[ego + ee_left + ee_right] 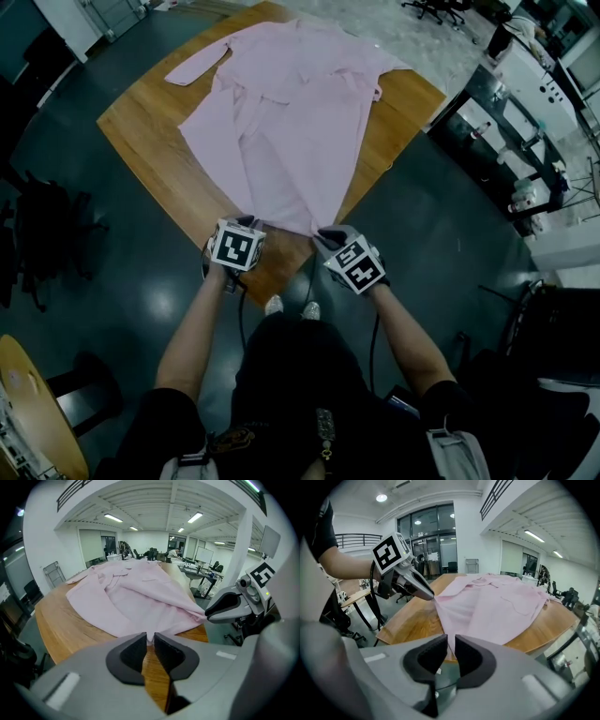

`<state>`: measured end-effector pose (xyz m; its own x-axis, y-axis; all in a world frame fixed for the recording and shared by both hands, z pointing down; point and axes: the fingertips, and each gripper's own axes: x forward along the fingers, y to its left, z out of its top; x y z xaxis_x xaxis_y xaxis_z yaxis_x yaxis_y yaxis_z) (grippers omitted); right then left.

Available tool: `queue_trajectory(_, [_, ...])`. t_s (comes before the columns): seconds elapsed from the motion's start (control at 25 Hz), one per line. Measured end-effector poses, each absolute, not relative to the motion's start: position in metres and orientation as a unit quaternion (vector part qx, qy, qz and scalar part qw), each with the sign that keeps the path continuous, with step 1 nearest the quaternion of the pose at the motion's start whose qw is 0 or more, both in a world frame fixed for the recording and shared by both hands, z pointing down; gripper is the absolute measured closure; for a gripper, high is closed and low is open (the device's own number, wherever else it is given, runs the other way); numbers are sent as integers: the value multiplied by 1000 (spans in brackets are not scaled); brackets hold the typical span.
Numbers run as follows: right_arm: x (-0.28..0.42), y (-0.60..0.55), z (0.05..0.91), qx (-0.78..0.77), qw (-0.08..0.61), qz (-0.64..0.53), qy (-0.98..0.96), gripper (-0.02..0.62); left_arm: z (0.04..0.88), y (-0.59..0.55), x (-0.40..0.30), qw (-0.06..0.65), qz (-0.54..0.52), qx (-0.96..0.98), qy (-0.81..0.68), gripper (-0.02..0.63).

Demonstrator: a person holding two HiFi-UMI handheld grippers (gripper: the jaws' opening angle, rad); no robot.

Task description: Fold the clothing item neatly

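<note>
A pale pink shirt (291,122) lies spread front-up on the wooden table (141,141), collar at the far end and one sleeve stretched out to the far left. Both grippers are at the table's near edge, on the shirt's bottom hem. My left gripper (249,223) pinches the hem's left corner; in the left gripper view a point of the shirt (136,597) runs into the narrow gap of the left gripper (149,641). My right gripper (324,234) pinches the right corner. In the right gripper view, the shirt (501,602) narrows into the right gripper (451,646). The hem is drawn taut between them.
The table (56,620) is an angled slab on a dark floor. Desks with equipment (525,84) stand to the right, a dark chair (37,234) to the left, a round wooden tabletop (28,403) at the lower left. The person's shoes (291,307) are just short of the table edge.
</note>
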<state>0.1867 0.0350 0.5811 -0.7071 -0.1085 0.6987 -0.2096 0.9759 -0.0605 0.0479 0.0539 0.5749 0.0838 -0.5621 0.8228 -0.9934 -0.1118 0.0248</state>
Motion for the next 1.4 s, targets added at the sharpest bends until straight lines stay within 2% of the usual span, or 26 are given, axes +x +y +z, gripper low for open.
queue_trajectory(0.12, [187, 40, 565, 82, 357, 67, -928, 552, 561, 62, 48, 315, 337, 674, -577, 515])
queue_trajectory(0.28, [171, 34, 546, 98, 336, 69, -934, 552, 540, 61, 30, 295, 329, 682, -583, 515])
queue_trajectory(0.96, [34, 20, 493, 249, 321, 70, -911, 552, 500, 12, -100, 208, 294, 775, -519, 554])
queue_trajectory(1.4, [-28, -19, 475, 251, 286, 76, -922, 552, 496, -35, -149, 188, 304, 763, -539, 554])
